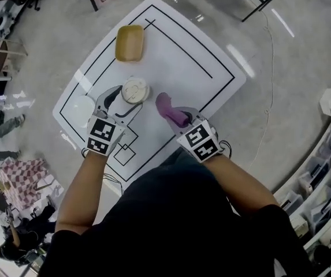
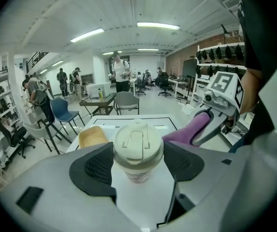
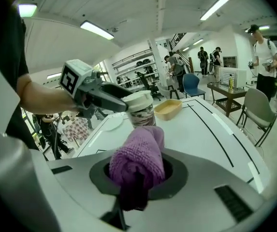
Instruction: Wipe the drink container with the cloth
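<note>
The drink container [image 1: 135,90] is a clear cup with a cream flip lid, standing upright on the white table [image 1: 200,68]. My left gripper [image 1: 127,100] has a pad against each side of it just under the lid, as the left gripper view shows around the cup [image 2: 138,149]. My right gripper [image 1: 179,120] is shut on a folded purple cloth [image 1: 166,107], which sticks out ahead of the jaws. The cloth [image 3: 140,158] is a short way to the right of the cup [image 3: 141,111] and does not touch it.
A tan tray [image 1: 129,43] lies at the table's far side behind the cup. A white disc [image 1: 83,105] rests near the left edge. Black lines mark the tabletop. Chairs, desks and people stand in the room beyond the table.
</note>
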